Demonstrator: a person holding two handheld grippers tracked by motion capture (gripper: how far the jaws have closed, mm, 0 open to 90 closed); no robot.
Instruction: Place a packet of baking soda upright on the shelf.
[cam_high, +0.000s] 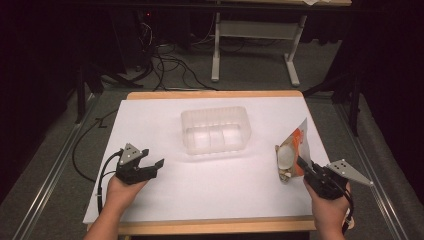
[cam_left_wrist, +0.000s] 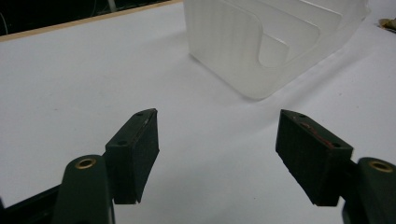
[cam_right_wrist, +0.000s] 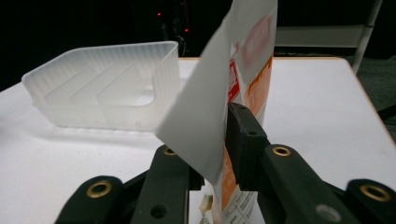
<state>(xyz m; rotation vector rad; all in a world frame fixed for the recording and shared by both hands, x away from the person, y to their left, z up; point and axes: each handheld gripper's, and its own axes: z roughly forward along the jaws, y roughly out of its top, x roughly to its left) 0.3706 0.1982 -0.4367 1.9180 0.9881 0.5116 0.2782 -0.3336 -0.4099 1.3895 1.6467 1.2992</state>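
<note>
Already the right gripper (cam_right_wrist: 219, 140) pinches the orange-and-white snack pouch (cam_high: 292, 152) between its jaws, upright near the table's right edge. Seemingly the pickup is done; carrying it into the clear plastic bin (cam_high: 216, 131), well apart at mid-table, remains. Meanwhile the left gripper (cam_left_wrist: 217, 154) rests with jaws spread and empty, near the bin. Nothing lies on the white tabletop (cam_high: 210, 185) between pouch and bin.

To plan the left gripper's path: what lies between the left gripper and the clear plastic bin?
Nothing: bare white table lies between the left gripper and the clear plastic bin, as the left gripper view shows.
</note>
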